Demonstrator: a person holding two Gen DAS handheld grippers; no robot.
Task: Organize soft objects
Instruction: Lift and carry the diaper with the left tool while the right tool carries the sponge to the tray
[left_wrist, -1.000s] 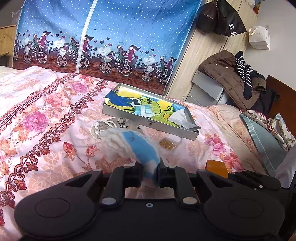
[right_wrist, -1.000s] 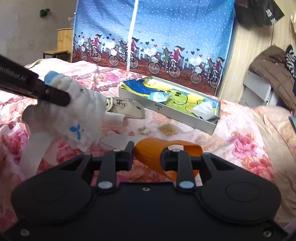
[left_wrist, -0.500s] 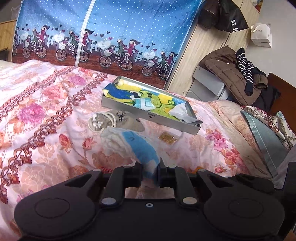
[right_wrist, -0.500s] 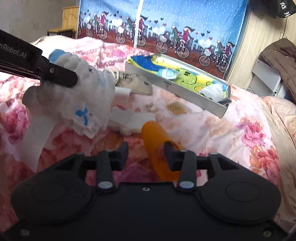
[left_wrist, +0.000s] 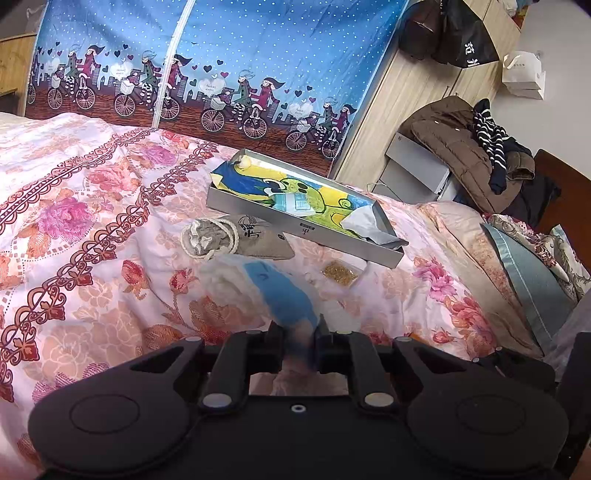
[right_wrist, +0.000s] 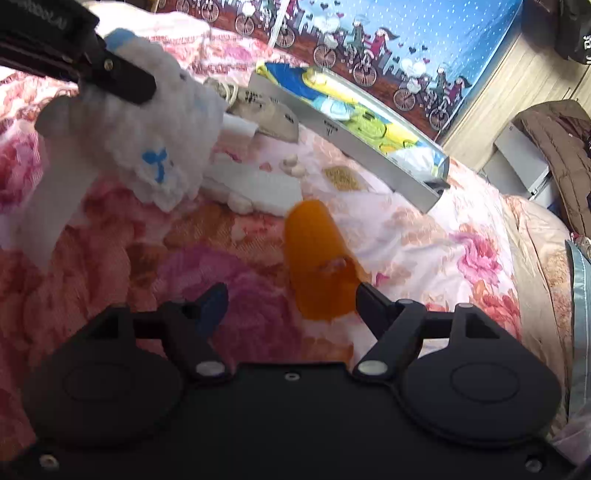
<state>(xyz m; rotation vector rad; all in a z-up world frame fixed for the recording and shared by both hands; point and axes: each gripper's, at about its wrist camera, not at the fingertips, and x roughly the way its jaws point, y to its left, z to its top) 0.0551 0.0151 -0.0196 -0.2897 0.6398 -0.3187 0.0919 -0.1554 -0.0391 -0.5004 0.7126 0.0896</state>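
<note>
Soft objects on a floral bedspread. Left gripper: jaws nearly together, pinching the blue part of a white-and-blue fleecy cloth. In the right wrist view the same cloth hangs bunched from the left gripper, clear of the bed, with a pale strip drooping below it.

Right gripper: jaws opening, spread wide. Orange soft piece lies on the bedspread between them, close against the right finger; left finger is apart from it. Pads do not press on it. View is blurred; contact at the right finger cannot be told for certain.

Beyond the orange piece: a white flat pad with small white lumps around it, and a small golden-brown patch just beside.

Farther: a beige drawstring pouch with a white cord, lying just in front of a shallow grey box. Inside the box: a blue, yellow and green printed cloth and a crumpled grey-white fabric at its right end.

Behind: a blue curtain printed with cyclists; to the right, a brown jacket.
</note>
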